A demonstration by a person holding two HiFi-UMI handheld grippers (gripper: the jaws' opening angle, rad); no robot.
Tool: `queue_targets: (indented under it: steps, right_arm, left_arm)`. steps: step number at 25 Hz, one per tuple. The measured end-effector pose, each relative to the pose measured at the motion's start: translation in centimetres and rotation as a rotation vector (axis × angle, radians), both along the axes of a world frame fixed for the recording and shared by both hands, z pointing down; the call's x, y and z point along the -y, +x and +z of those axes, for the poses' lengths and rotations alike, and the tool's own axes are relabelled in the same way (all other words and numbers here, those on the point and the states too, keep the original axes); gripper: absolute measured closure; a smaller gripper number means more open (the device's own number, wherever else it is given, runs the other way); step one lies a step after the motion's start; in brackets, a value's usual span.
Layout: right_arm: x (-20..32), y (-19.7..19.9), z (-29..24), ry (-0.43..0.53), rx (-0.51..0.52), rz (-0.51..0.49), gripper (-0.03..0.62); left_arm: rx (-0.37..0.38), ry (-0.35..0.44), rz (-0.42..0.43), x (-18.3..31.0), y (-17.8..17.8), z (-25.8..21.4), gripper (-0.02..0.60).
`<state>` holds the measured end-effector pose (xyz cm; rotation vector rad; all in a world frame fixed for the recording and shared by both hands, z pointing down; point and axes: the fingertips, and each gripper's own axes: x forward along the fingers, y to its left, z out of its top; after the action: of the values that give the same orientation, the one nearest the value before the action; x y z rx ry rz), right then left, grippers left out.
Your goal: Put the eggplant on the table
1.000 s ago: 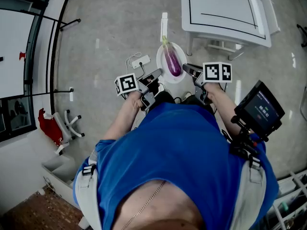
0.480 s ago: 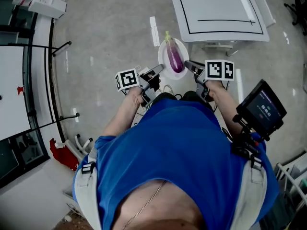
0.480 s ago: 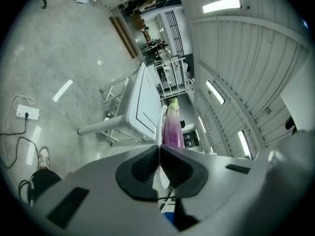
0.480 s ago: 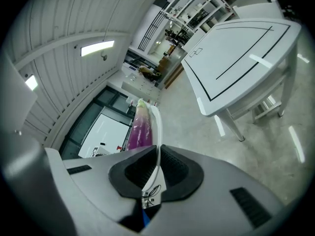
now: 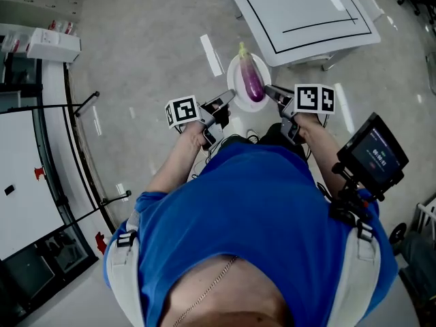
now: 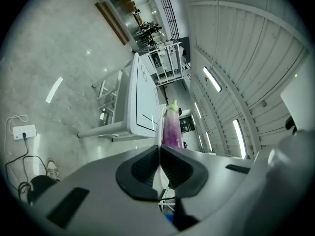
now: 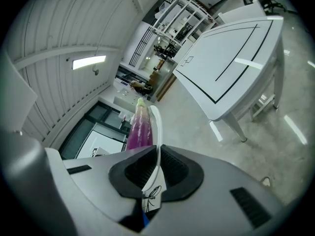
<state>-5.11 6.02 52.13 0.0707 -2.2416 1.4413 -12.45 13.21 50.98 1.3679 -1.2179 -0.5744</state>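
Note:
A purple eggplant [image 5: 252,84] with a green stem lies on a white plate [image 5: 236,90] held above the floor in front of the person. My left gripper [image 5: 228,99] is shut on the plate's left rim. On the opposite rim my right gripper [image 5: 269,90] is shut too. The white table [image 5: 300,5] with a black line border stands just beyond the plate. In the left gripper view the eggplant [image 6: 171,127] rises past the shut gripper [image 6: 159,168], with the table [image 6: 140,102] behind. In the right gripper view the plate rim [image 7: 157,127] runs between the pads, beside the eggplant [image 7: 139,129].
A black screen device [image 5: 371,157] hangs at the person's right side. A white strip [image 5: 210,54] marks the grey floor left of the table. White shelving [image 5: 48,43] and black rails stand at the far left. The table leg [image 7: 231,124] shows in the right gripper view.
The view has swung and the person has moved toward the table, which now lies closer to the plate. Both grippers keep the same hold on the plate.

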Motion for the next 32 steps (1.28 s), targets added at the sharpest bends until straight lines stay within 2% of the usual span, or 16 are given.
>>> queue_targets:
  steps: [4, 18, 32]
  right_arm:
    - [0.2, 0.1, -0.2, -0.002, -0.006, 0.009, 0.566]
    - [-1.0, -0.6, -1.0, 0.013, 0.013, -0.059, 0.566]
    - [-0.3, -1.1, -0.6, 0.007, 0.031, -0.012, 0.566]
  left_arm:
    - [-0.008, 0.003, -0.002, 0.2, 0.1, -0.2, 0.560]
    - [0.002, 0.024, -0.085, -1.5, 0.0, -0.9, 0.560]
    - [0.008, 0.007, -0.047, -0.5, -1.0, -0.3, 0.560]
